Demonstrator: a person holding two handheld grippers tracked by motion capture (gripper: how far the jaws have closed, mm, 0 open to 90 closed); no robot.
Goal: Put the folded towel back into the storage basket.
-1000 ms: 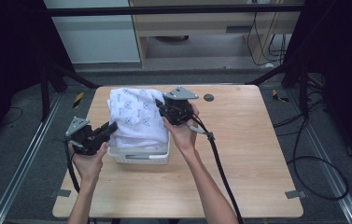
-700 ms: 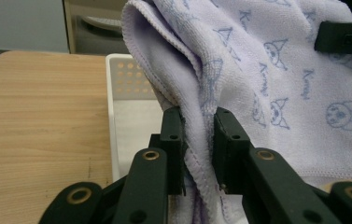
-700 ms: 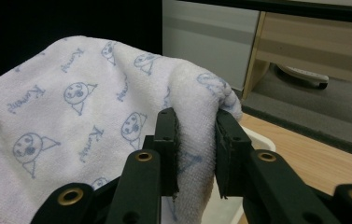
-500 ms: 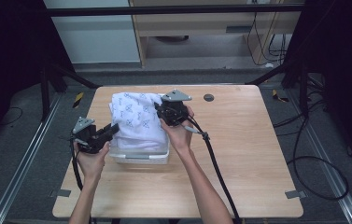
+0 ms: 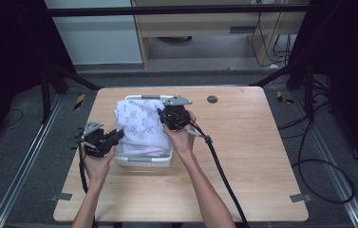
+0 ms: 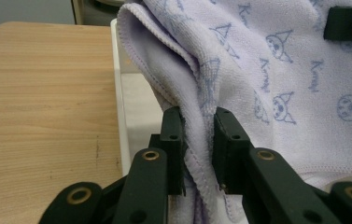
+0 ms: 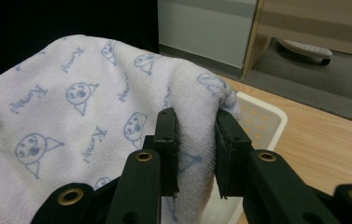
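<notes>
Two grippers, left gripper (image 5: 117, 135) and right gripper (image 5: 161, 115), are being kept clamped on a printed towel (image 5: 141, 126) (heaped over the white basket (image 5: 143, 160)); lowering it toward six o'clock seems next.

High view overhead facing forward-down, gripper views close, sharing towel (image 5: 141, 126)
</notes>
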